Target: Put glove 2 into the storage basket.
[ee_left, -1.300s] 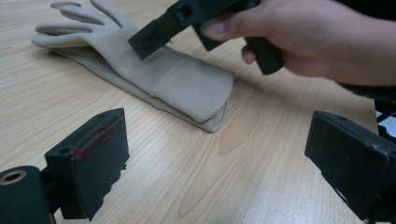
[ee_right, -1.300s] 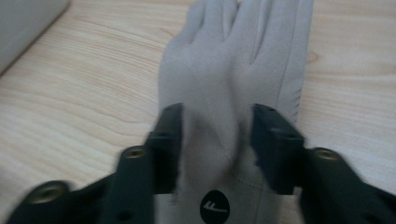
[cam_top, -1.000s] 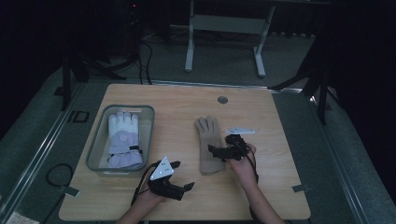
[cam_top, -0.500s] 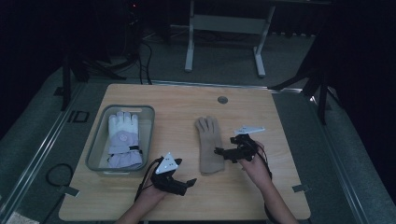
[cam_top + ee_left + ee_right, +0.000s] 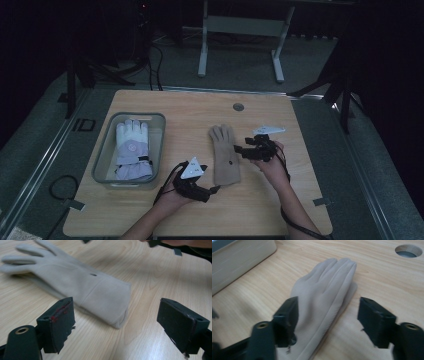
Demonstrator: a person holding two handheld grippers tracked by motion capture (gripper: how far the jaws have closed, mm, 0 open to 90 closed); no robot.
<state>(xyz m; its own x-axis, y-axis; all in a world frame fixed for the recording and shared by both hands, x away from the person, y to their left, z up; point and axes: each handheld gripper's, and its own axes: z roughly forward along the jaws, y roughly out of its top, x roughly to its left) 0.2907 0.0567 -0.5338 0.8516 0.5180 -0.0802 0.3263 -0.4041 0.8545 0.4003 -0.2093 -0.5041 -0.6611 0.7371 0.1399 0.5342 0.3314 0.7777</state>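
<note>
A beige glove (image 5: 225,155) lies flat on the wooden table (image 5: 300,200), fingers pointing away from me. My left gripper (image 5: 216,189) is open, just off the glove's cuff end (image 5: 117,312), and holds nothing. In the left gripper view the cuff lies between and beyond the jaws. My right gripper (image 5: 239,150) is open at the glove's right edge, jaws pointing left. In the right gripper view the glove (image 5: 324,302) runs under the left jaw, apart from the right one.
A clear plastic bin (image 5: 104,159) at the left holds a white and lilac padded glove (image 5: 131,150). A round cable hole (image 5: 238,107) sits near the table's far edge. The bin's corner (image 5: 242,255) appears in the right gripper view.
My right gripper has shifted right and slightly away, off the glove's middle to its right edge. The left gripper has edged a little right, toward the cuff.
</note>
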